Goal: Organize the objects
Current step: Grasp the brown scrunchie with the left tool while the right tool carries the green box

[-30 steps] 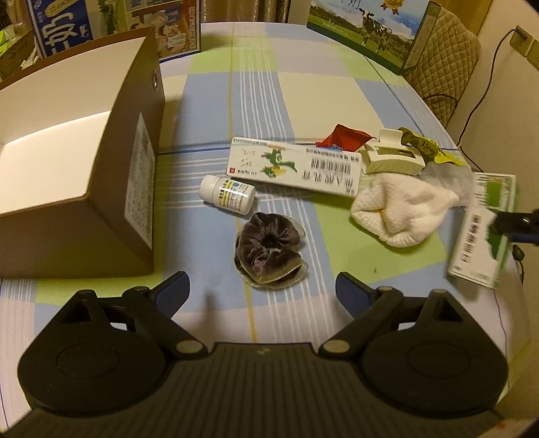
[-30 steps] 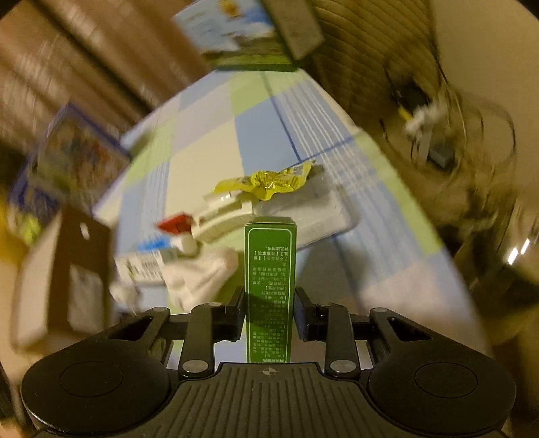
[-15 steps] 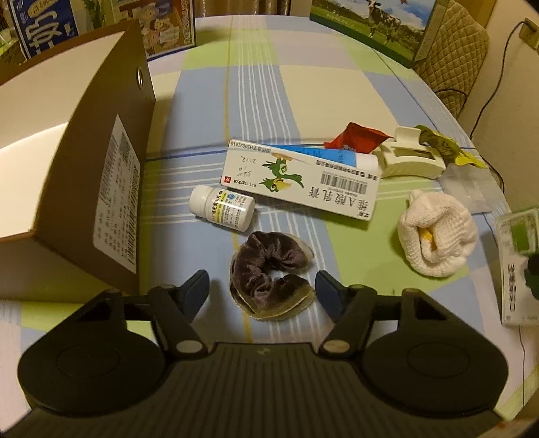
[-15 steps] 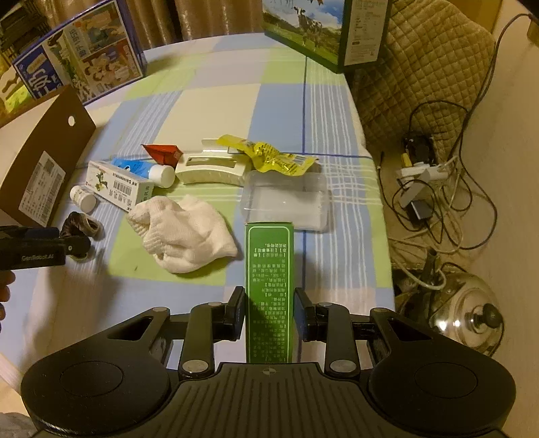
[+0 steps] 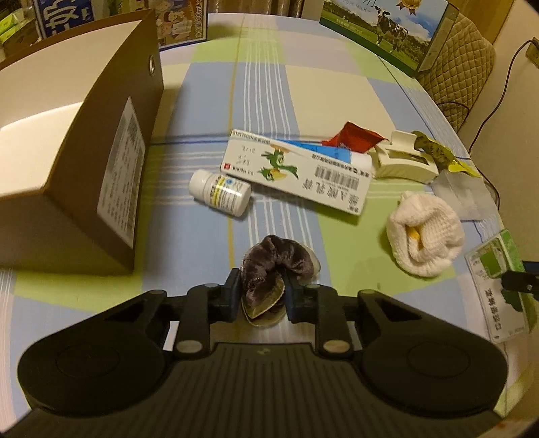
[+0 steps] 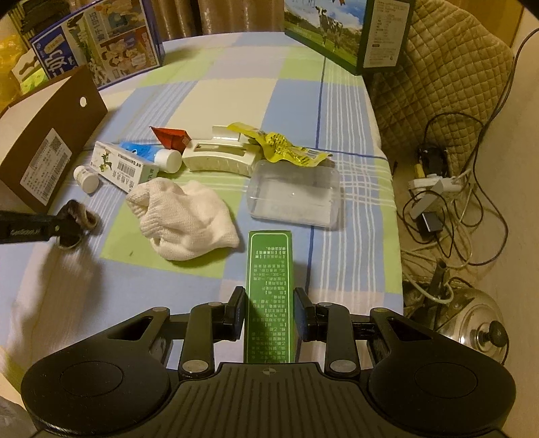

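My left gripper (image 5: 261, 293) is shut on a dark velvet scrunchie (image 5: 273, 261) lying on the checked tablecloth; the same gripper (image 6: 69, 232) and scrunchie (image 6: 84, 217) show at the left of the right wrist view. My right gripper (image 6: 269, 313) is shut on a green carton (image 6: 269, 289), which also shows at the right edge of the left wrist view as the green carton (image 5: 498, 286). An open brown cardboard box (image 5: 84, 134) stands to the left. A white pill bottle (image 5: 220, 192), a white medicine carton (image 5: 296, 175) and a rolled white sock (image 5: 424, 232) lie ahead.
A cream hair clip (image 6: 219, 156), red packet (image 6: 170, 136), yellow wrapper (image 6: 283, 148), blue tube (image 6: 155, 155) and clear plastic tub (image 6: 293, 195) lie mid-table. Printed cartons (image 6: 340, 30) stand at the back. A quilted chair (image 6: 438, 77), cables (image 6: 448, 188) and a kettle (image 6: 471, 323) are off the right edge.
My left gripper moved forward and closed on the scrunchie, which it had only straddled while open. My right gripper kept hold of the green carton and steadied over the table's right side.
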`<action>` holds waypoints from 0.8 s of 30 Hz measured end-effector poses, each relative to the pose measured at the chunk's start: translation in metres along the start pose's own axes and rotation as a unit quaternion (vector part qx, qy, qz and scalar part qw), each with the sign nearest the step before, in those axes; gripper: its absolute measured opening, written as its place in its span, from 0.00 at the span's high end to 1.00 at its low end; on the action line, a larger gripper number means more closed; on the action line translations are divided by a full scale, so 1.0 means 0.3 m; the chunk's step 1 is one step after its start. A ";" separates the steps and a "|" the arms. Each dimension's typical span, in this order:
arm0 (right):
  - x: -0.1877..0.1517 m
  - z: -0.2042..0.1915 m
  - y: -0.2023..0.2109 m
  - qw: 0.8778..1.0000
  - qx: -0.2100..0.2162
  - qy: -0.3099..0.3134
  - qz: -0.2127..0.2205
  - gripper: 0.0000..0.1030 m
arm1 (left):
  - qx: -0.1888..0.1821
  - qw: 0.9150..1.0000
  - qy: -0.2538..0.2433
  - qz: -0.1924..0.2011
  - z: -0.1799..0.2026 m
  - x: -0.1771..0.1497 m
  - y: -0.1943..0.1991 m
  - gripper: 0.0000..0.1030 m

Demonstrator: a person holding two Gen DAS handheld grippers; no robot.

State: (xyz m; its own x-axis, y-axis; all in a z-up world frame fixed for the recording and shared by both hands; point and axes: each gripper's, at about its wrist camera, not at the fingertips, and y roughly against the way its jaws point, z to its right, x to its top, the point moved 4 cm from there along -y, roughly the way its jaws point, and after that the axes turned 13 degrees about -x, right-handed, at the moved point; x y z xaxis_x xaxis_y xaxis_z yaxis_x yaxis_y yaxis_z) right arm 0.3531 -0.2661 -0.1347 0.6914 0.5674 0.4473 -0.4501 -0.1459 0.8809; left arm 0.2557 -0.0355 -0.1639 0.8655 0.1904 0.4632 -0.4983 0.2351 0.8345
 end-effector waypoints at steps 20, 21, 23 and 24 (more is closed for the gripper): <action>0.146 -0.368 0.277 0.991 0.117 -0.011 0.071 0.74 | -0.030 0.994 0.010 0.101 -0.175 0.050 0.475 0.80; 0.158 -0.416 0.297 0.989 0.125 -0.010 0.075 0.74 | -0.027 0.994 0.009 0.105 -0.202 0.058 0.497 0.80; 0.186 -0.505 0.331 0.986 0.142 -0.010 0.085 0.74 | -0.022 0.993 0.009 0.115 -0.269 0.073 0.548 0.80; 0.200 -0.547 0.346 0.984 0.152 -0.010 0.090 0.74 | -0.020 0.992 0.011 0.120 -0.301 0.080 0.568 0.80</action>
State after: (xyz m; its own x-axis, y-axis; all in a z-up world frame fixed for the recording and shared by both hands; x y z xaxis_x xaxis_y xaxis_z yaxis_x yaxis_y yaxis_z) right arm 0.2551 -0.1143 -0.0416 0.6279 0.4946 0.6009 -0.3793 -0.4797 0.7912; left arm 0.1870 0.0953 -0.0375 0.7201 0.2656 0.6410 -0.6925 0.2175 0.6879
